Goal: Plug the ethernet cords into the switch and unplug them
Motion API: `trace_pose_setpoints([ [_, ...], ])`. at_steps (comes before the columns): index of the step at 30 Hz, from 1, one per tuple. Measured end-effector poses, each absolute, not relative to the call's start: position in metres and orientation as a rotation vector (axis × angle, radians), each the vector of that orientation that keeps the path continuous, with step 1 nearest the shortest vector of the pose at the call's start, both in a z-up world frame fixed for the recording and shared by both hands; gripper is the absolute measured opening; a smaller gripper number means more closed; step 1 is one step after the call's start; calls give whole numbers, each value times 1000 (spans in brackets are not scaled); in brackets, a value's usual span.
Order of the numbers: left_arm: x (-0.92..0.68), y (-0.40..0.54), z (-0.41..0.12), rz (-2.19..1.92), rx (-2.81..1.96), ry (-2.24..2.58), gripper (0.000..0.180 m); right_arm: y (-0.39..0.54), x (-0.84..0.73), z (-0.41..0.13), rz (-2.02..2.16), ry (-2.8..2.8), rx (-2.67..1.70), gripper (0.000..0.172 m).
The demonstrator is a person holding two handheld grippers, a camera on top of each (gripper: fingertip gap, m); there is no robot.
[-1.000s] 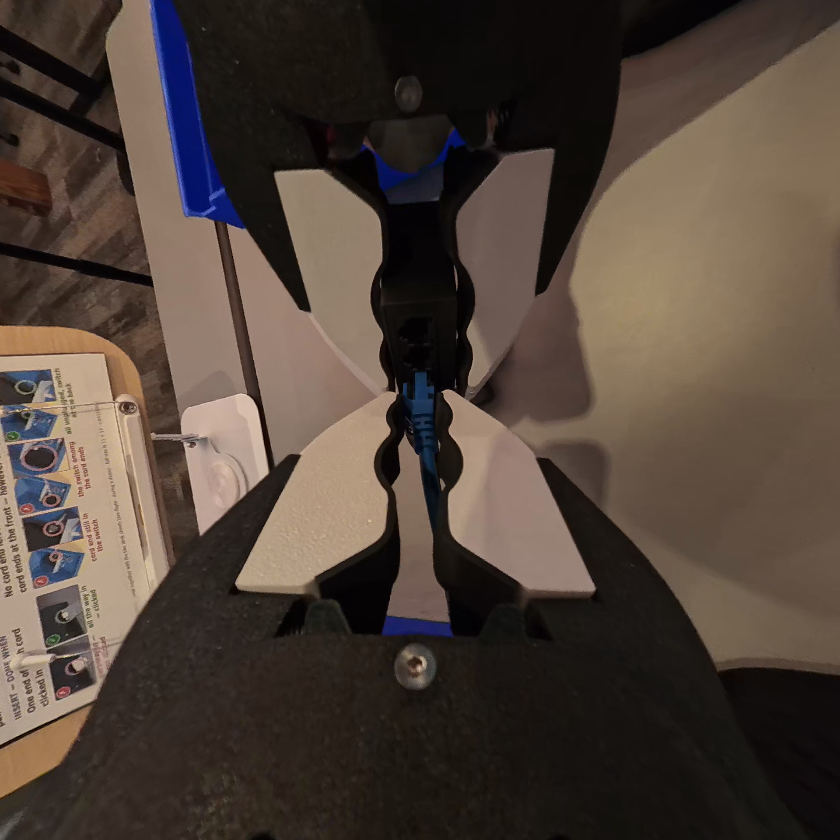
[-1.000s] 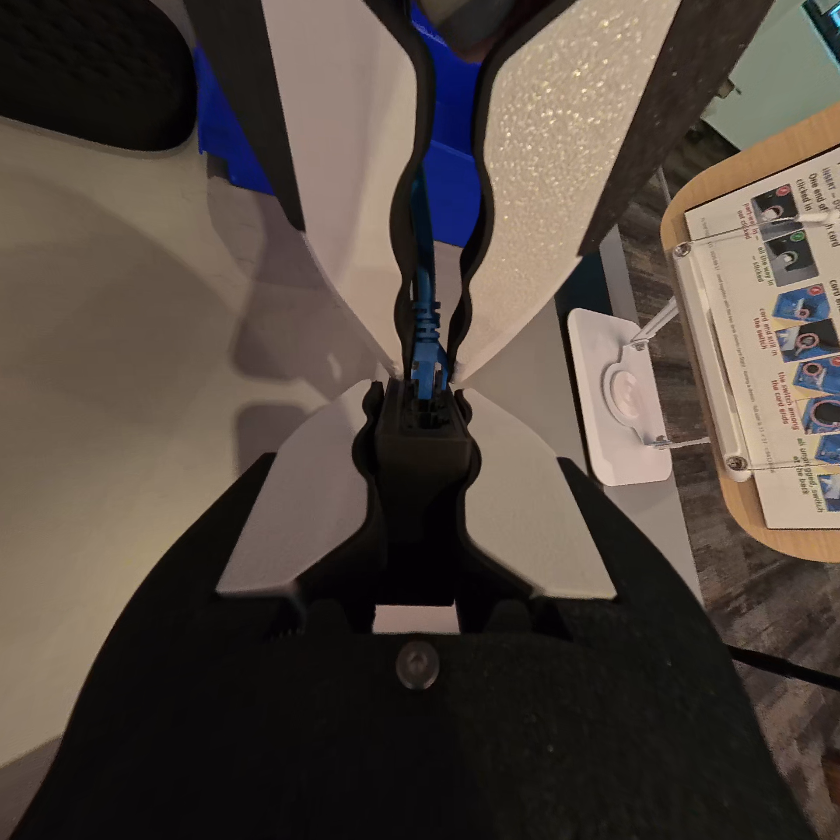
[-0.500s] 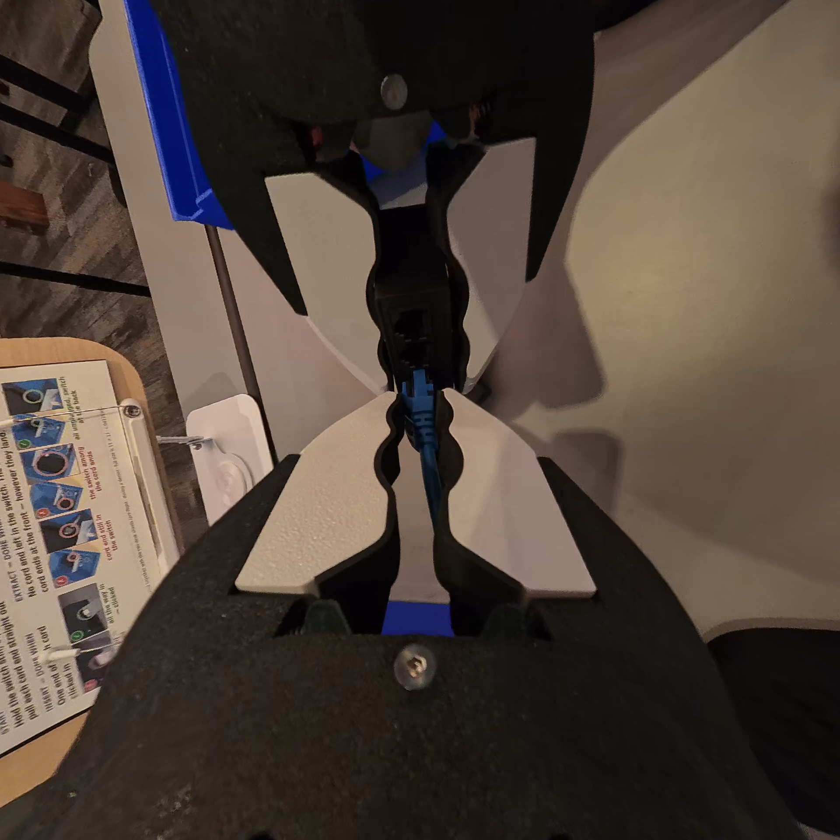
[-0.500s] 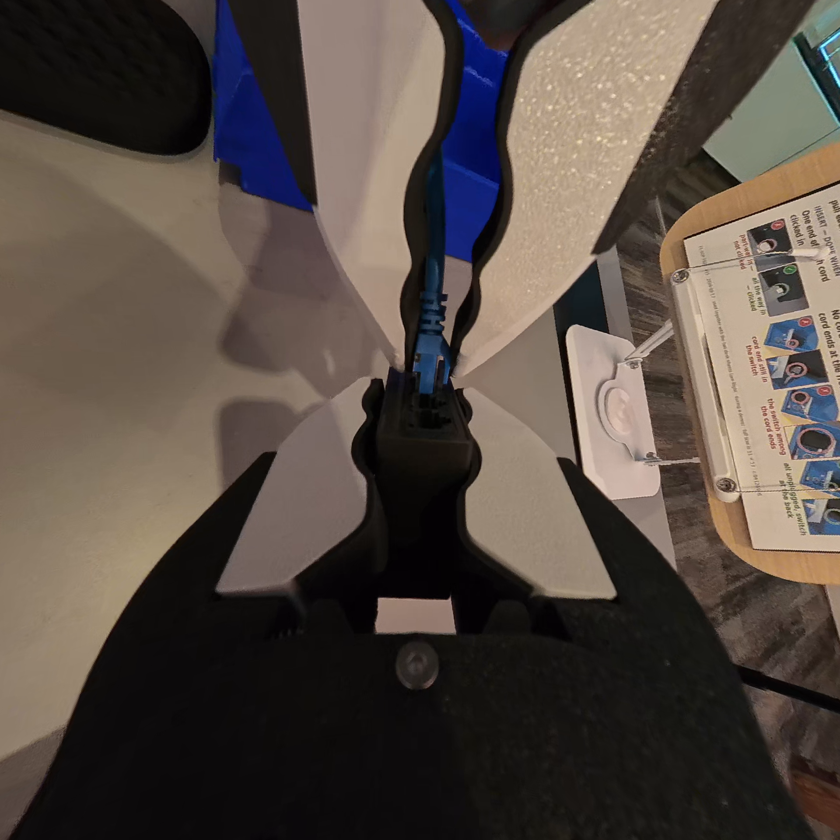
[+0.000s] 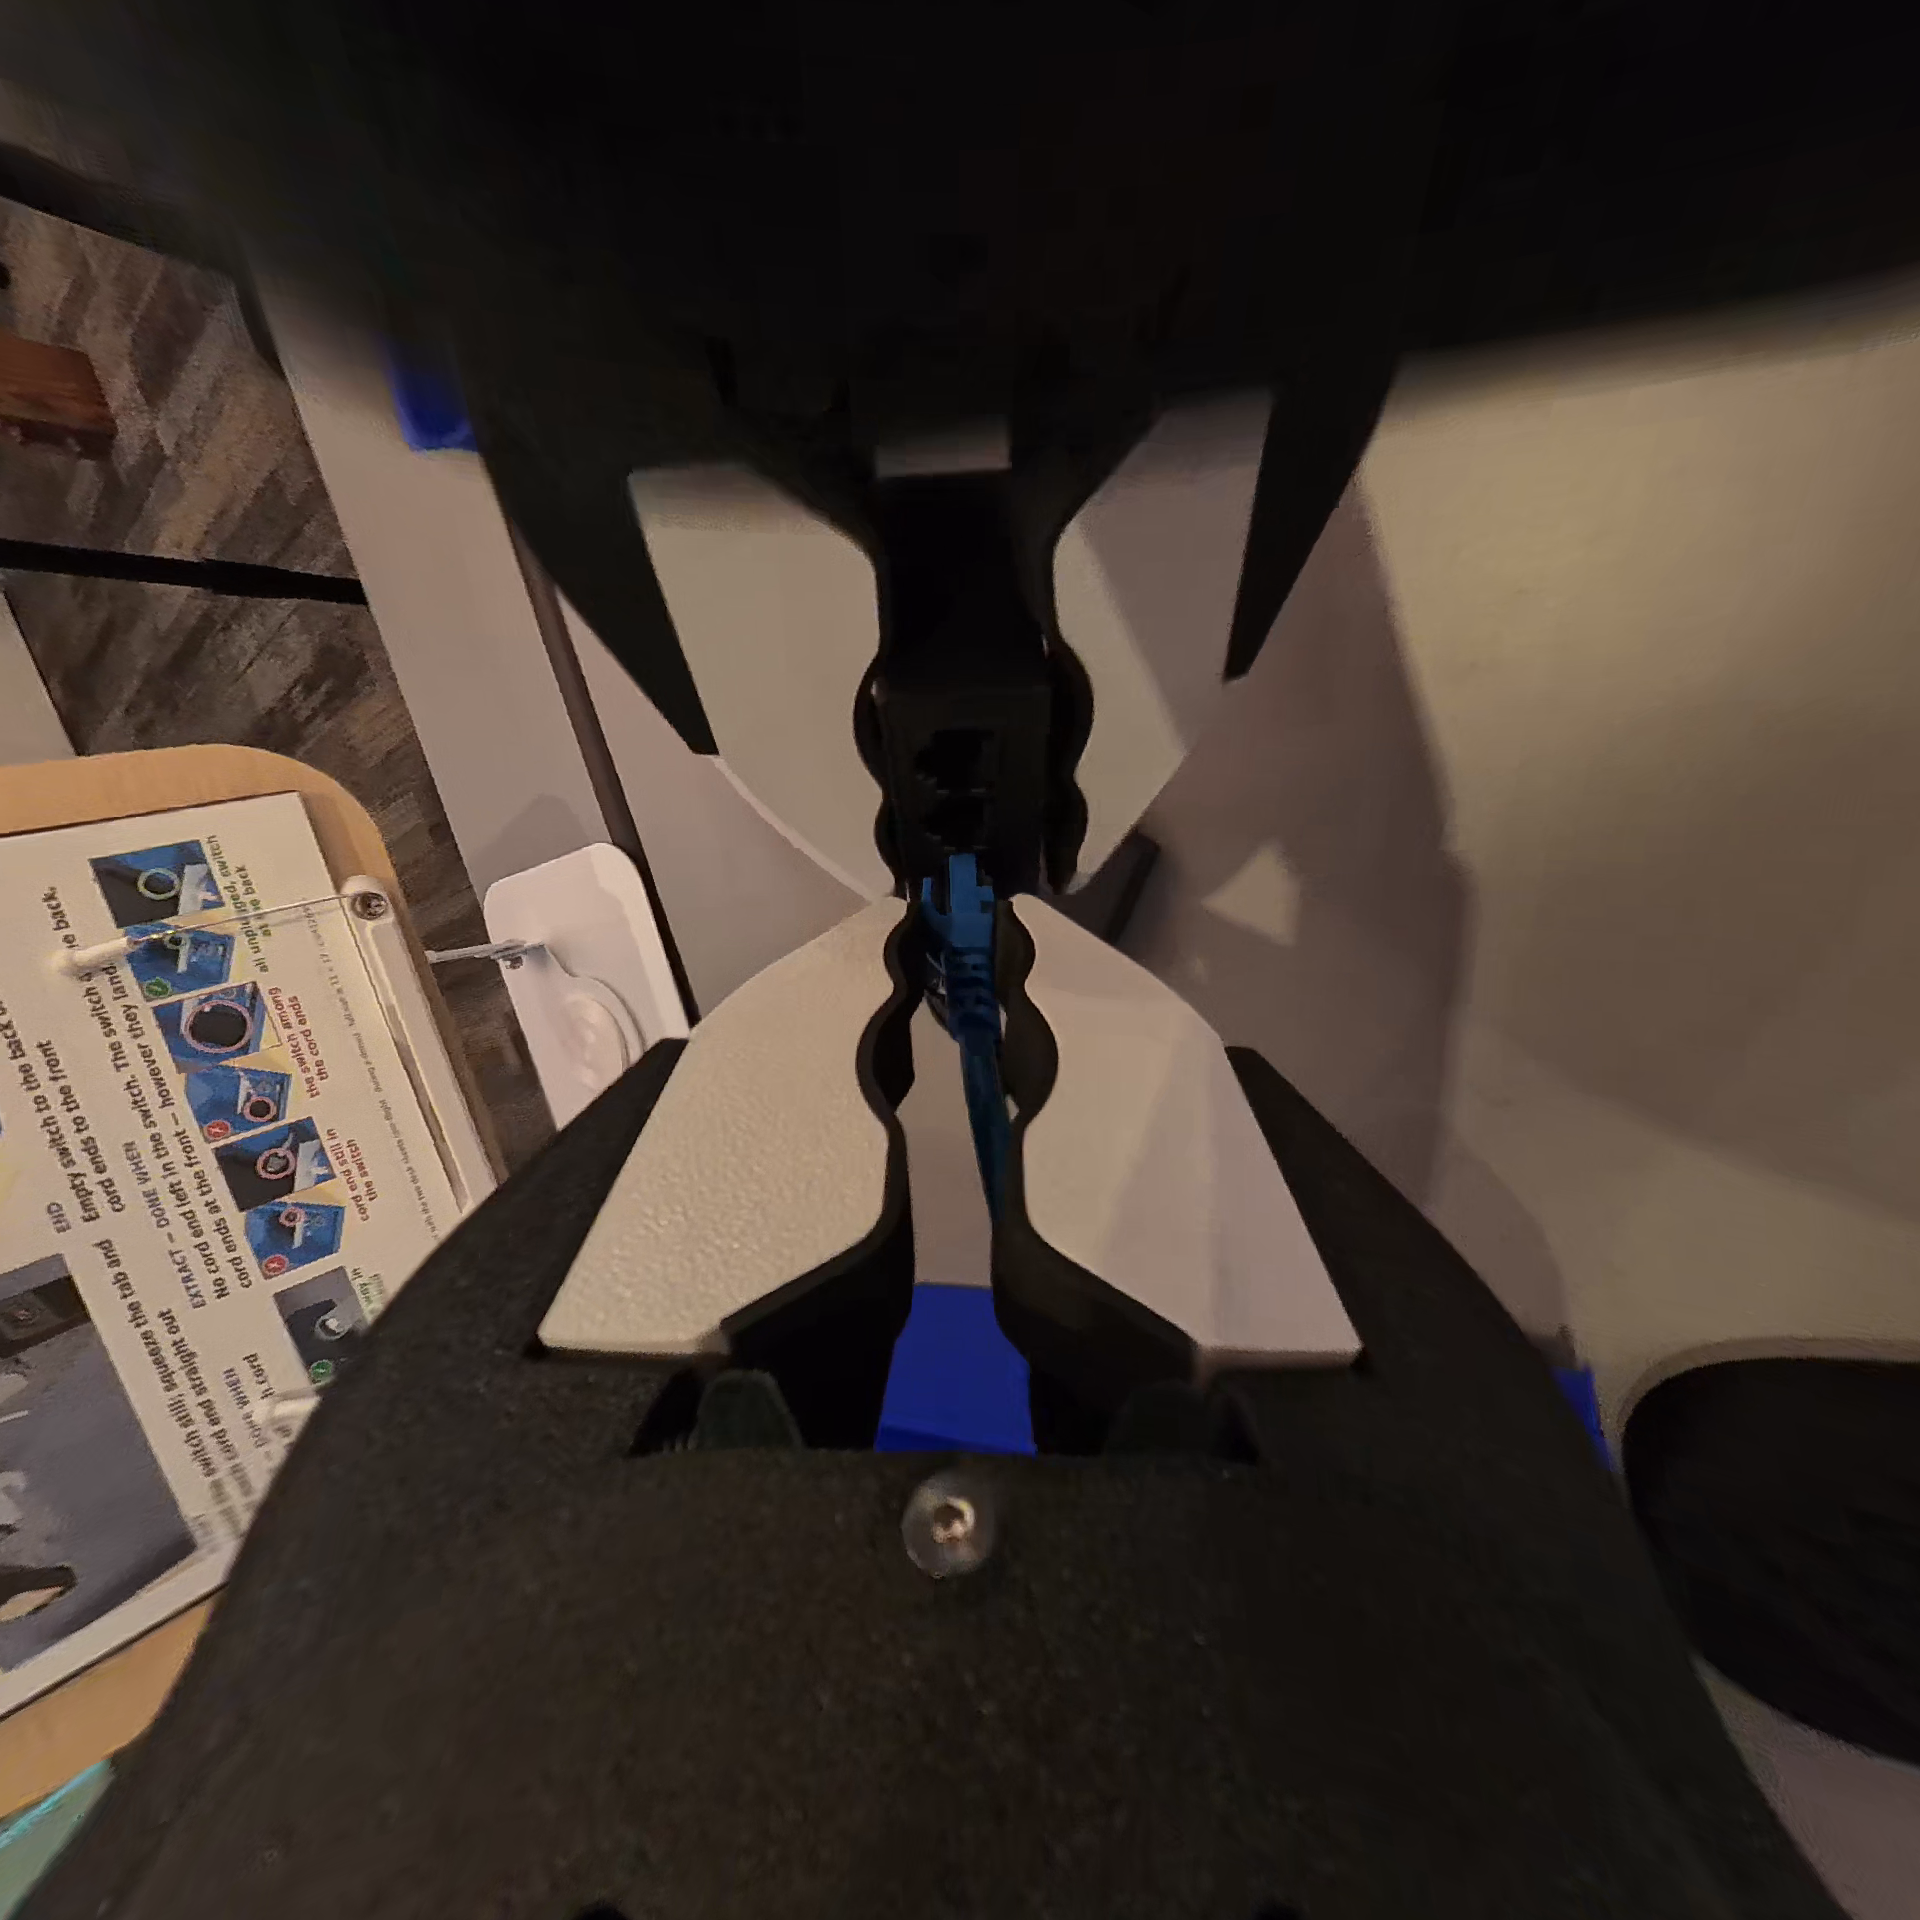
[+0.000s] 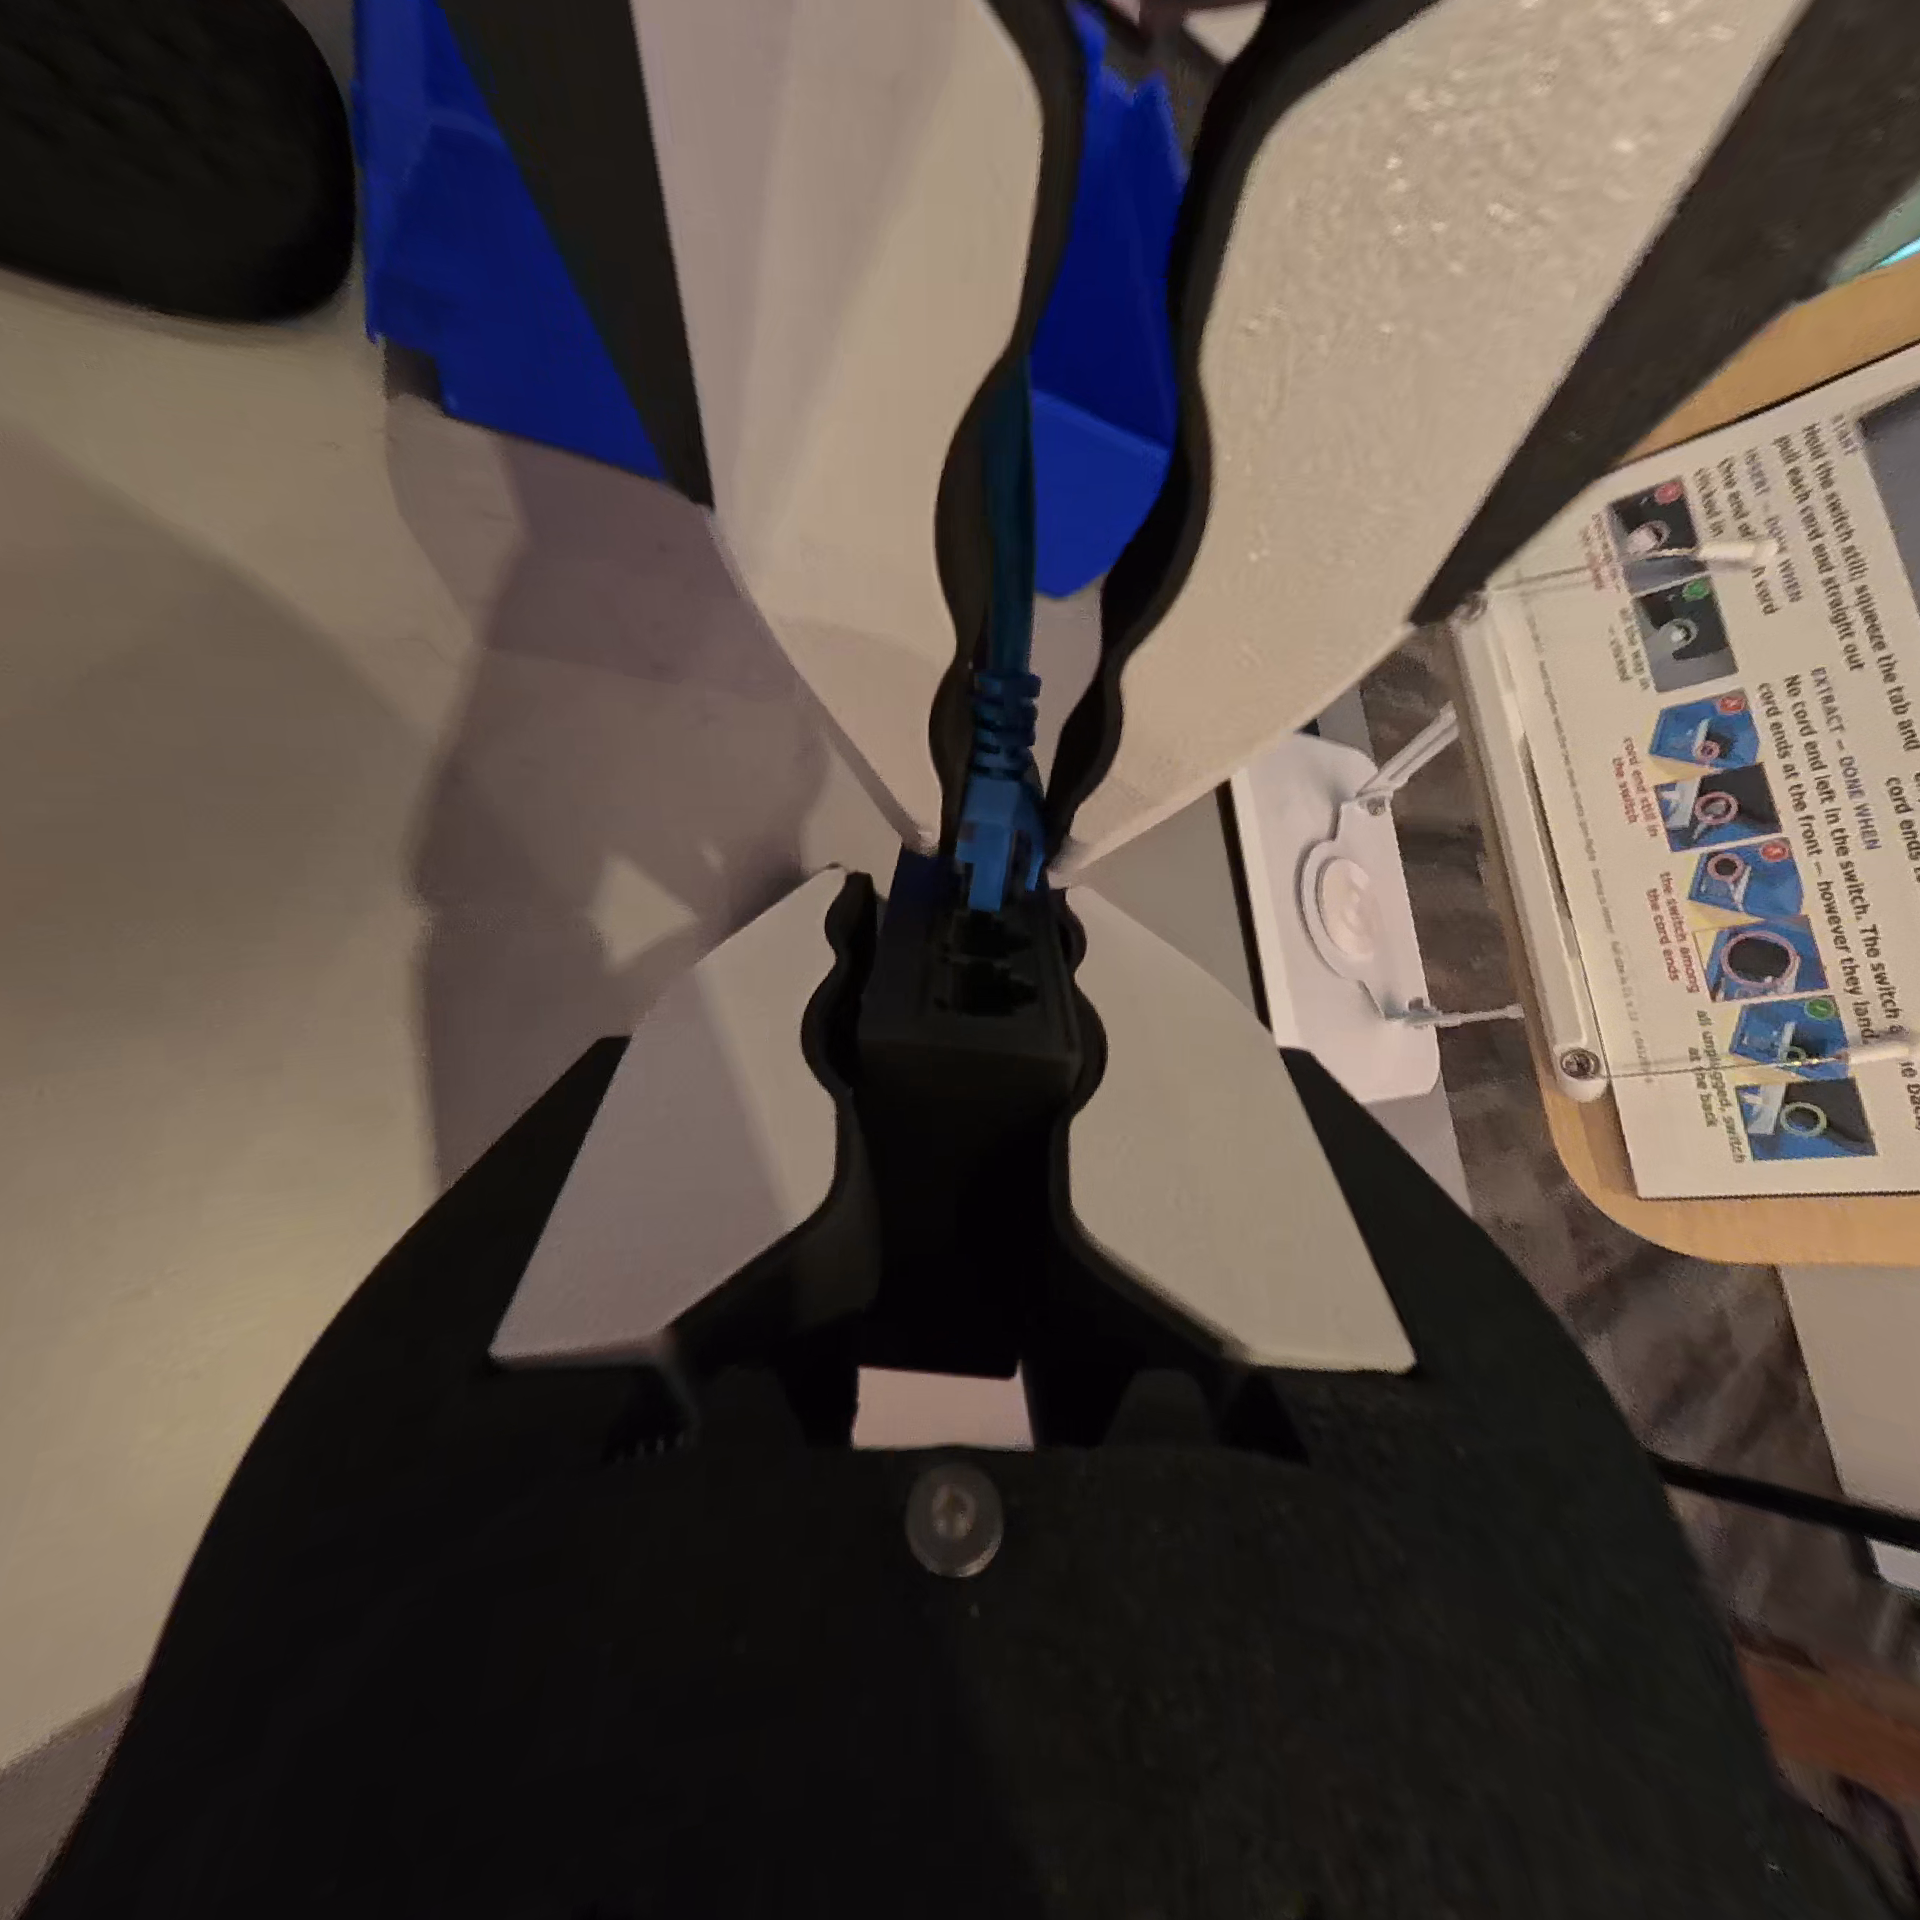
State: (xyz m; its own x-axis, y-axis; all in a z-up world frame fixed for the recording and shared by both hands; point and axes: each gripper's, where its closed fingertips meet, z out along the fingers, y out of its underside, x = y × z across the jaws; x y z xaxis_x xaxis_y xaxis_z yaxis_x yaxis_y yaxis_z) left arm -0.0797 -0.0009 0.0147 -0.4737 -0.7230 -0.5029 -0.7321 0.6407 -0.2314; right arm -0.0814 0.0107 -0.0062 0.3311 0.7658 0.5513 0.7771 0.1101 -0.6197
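Note:
My left gripper (image 5: 958, 920) is shut on the blue plug (image 5: 961, 914) of a blue ethernet cord (image 5: 982, 1101) that runs back between its fingers. My right gripper (image 6: 961, 909) is shut on a small black switch (image 6: 966, 1039) with its ports facing the plug. The two grippers meet tip to tip above the white table (image 5: 1662, 831). In the right wrist view the plug (image 6: 997, 842) has its tip at the mouth of the far port. How deep it sits I cannot tell. In the left wrist view the switch (image 5: 971, 769) shows two dark ports above the plug.
A blue bin (image 6: 1091, 416) stands behind the left gripper. A wooden board with an instruction sheet (image 5: 208, 1039) and a white stand (image 5: 582, 966) lie off the table's edge. A black round object (image 5: 1787, 1538) sits at the table's other side. My left and right fingertips are right by each other. Both grippers' tips are roughly 30 cm from the black round object (image 5: 1787, 1538).
Both grippers have shifted together over the table, still tip to tip. The plug stays at the switch's port and both grasps hold.

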Motion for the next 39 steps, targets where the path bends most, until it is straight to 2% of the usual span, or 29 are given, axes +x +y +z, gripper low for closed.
trace_pose_setpoints([
  [6,-87,-2,6,10,-1133,2305,13,10,-85,-19,1,-1459,-1662,31],
  [23,-70,2,20,-27,-1108,2237,12,15,-79,5,96,-1383,-1484,30],
  [28,-67,1,28,-53,-1092,2202,12,14,-75,15,135,-1337,-1457,43],
  [31,-66,0,32,-69,-1090,2183,12,14,-69,17,131,-1338,-1467,44],
  [34,-65,-3,35,-97,-1092,2169,12,7,-72,21,157,-1358,-1426,31],
  [39,-65,-3,35,-104,-1089,2171,12,9,-69,20,61,-1364,-1468,30],
])
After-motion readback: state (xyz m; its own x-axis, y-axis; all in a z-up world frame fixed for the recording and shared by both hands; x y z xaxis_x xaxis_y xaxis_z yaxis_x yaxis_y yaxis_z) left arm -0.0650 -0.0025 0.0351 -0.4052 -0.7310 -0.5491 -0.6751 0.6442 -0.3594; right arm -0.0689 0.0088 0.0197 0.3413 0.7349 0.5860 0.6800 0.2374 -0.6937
